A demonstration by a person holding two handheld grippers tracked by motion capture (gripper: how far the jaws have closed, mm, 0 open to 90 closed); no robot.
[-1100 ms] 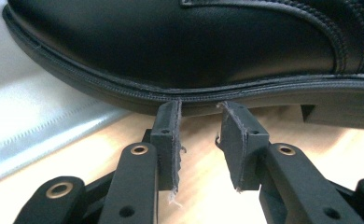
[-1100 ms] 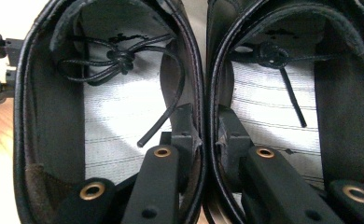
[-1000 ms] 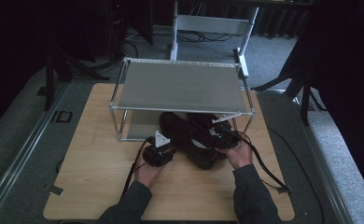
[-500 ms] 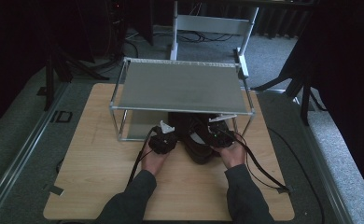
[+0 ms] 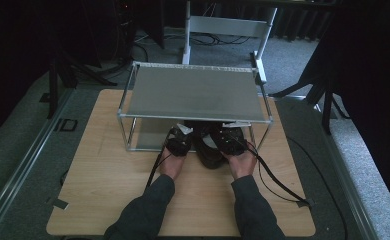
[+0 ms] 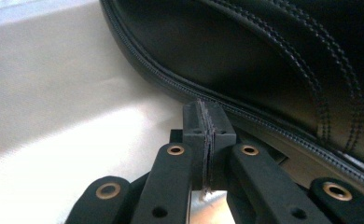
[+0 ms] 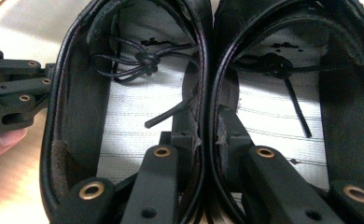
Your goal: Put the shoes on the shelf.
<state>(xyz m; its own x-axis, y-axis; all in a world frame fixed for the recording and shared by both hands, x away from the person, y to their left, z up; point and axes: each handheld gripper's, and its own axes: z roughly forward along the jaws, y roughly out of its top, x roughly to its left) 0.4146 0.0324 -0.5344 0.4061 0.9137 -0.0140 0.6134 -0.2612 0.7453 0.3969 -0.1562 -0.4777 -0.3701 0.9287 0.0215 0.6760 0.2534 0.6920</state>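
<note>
The right gripper (image 7: 203, 154) had its fingers clamped on the two inner walls of the pair of black shoes (image 7: 208, 93), one finger inside each shoe. The left gripper (image 6: 207, 154) had its fingers pressed together, empty, touching the outer side of the left shoe (image 6: 245, 56). The step seemed to be pushing the shoes under the metal shelf (image 5: 193, 92) on the table (image 5: 108, 180). Next, a steady push forward would be needed.

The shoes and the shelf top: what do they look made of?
The shoes look like smooth black leather or a faux version: soft sheen, rows of stitching along the upper, pale textile insoles. The shelf top looks like matte grey sheet metal on a thin bright metal frame. The table looks like light wood.
</note>
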